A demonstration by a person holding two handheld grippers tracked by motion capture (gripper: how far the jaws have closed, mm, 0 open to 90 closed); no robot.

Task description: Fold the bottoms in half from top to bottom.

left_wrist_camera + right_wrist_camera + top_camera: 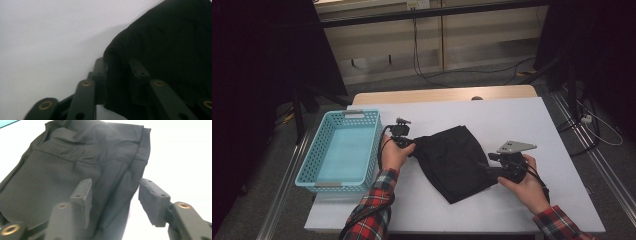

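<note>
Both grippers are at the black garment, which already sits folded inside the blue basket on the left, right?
Not quite. The high view shows the black garment lying on the white table, to the right of the blue basket, which holds nothing. The left gripper and right gripper are both at its edges, as you said.

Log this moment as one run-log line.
left gripper: shut on black garment corner | right gripper: open, straddling opposite edge | blue basket: empty

One folded black garment (457, 162) lies on the white table (492, 112); one light-blue perforated basket (362, 120) stands beside the garment; two handheld grippers touch the garment's edges.
</note>
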